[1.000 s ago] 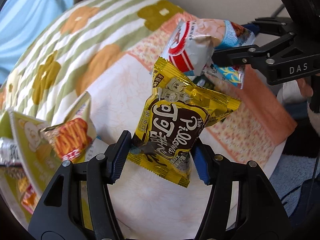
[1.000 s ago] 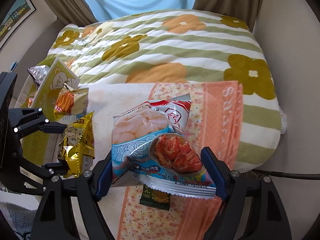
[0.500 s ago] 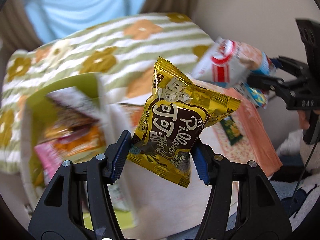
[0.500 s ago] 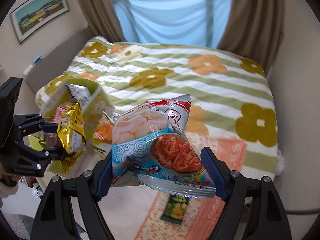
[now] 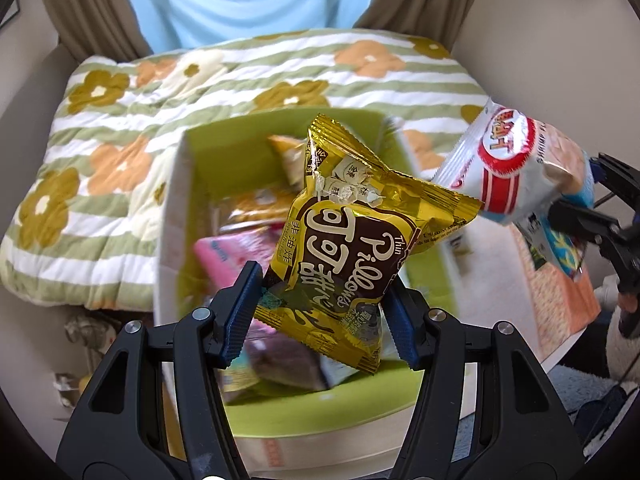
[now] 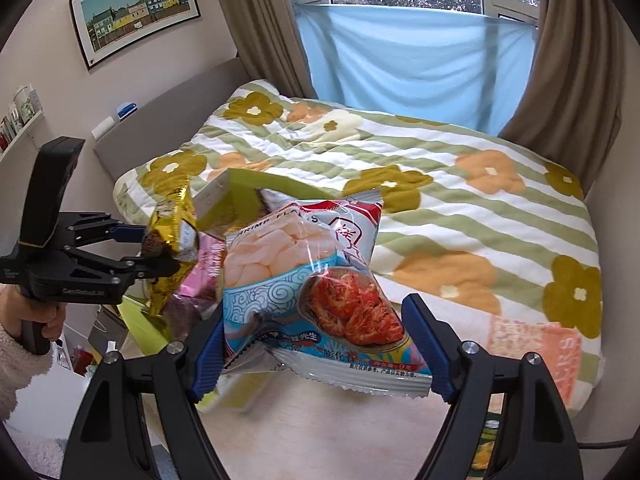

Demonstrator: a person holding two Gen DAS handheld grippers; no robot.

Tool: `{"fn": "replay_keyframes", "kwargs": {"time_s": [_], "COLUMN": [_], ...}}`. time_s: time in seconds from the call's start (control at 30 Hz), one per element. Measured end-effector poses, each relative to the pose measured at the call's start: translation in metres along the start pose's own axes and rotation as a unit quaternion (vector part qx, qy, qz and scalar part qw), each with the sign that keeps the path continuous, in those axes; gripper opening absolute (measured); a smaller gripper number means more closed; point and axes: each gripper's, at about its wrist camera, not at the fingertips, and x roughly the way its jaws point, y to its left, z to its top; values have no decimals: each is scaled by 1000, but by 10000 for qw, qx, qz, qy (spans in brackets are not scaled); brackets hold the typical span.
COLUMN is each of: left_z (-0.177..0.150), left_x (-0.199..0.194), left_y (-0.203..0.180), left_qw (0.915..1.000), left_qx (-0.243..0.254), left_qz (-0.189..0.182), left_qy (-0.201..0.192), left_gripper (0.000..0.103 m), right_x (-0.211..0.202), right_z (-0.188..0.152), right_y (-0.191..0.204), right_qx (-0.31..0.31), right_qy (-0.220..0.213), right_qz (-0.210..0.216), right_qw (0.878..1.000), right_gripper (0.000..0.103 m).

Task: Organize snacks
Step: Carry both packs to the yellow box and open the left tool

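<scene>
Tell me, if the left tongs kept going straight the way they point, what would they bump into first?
Probably the snacks piled inside the green box. The left tongs, gripping the gold snack bag, point down into it, though depth is hard to judge.

- We see the gold packet [image 5: 352, 240] in the left gripper [image 5: 322, 312] above the box [image 5: 176, 200].
- Shrimp bag [image 5: 516, 172] to its right.
- Quilt [image 5: 120, 128] behind the box.
</scene>
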Motion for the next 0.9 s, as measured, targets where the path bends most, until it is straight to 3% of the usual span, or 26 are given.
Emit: {"fn": "replay_keyframes", "kwargs": {"time_s": [0.23,0.43,0.5,0.53,0.57,0.8,0.9], "left_z": [-4,-1,0,0,-1,-15,-25], "left_x": [25,47,48,48,47,23,2], "left_y": [43,61,63,64,65,75,80], "left_qw": [9995,9969,9968,9968,9969,9985,9990], "left_qx": [165,174,221,218,214,-168,-427], "left_qz": [-190,-537,-576,-576,-594,-449,-146], "left_qy": [200,542,508,500,471,259,24], "left_gripper": [56,59,76,96,103,103,103], "right_x": [28,39,39,40,40,34,32], "right_z": [-2,-8,-11,-11,-12,-14,-16], "right_y": [50,65,69,72,73,75,86], "right_qx": [294,830,938,964,978,957,804], "right_qy": [122,205,248,279,307,241,63], "right_qz": [-150,-493,-547,-592,-624,-527,-382], "right_qw": [9994,9951,9938,9932,9928,9937,9960], "right_gripper": [78,78,78,78,78,78,78]}}
